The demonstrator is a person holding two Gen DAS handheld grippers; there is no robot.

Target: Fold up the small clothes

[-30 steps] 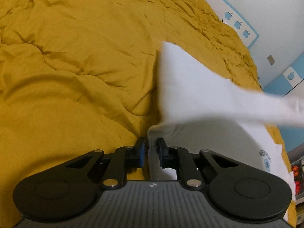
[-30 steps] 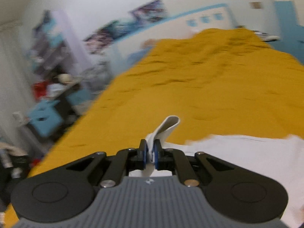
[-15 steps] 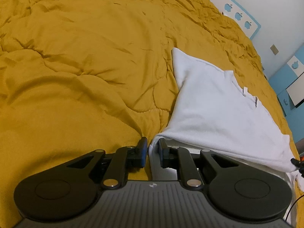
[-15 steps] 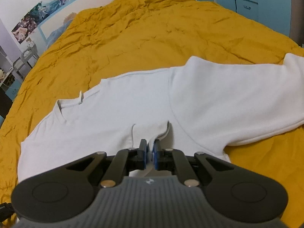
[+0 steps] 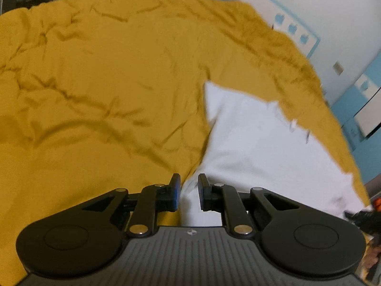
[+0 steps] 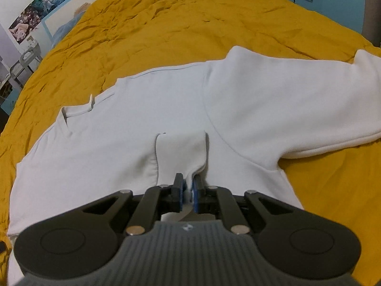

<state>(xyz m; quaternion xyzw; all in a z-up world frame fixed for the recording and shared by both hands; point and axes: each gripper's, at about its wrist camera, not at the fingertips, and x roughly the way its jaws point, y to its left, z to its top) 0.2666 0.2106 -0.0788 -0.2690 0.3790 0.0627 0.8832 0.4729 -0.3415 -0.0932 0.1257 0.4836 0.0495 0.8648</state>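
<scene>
pinching a cuff (image 6: pixel 181 152) of the white shirt (image 6: pixel 133 128), the right gripper (image 6: pixel 188 191) hangs over the quilt (image 6: pixel 166 23). the left gripper (image 5: pixel 188 191) is released, its jaws apart at the shirt's edge.

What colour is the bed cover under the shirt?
Mustard yellow, plain and wrinkled. The bed cover shows best in the right wrist view.

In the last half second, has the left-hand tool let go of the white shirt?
Yes. The left gripper has its jaws parted now, with the white shirt lying loose between them on the yellow bedspread; half a second ago they pinched its edge.
</scene>
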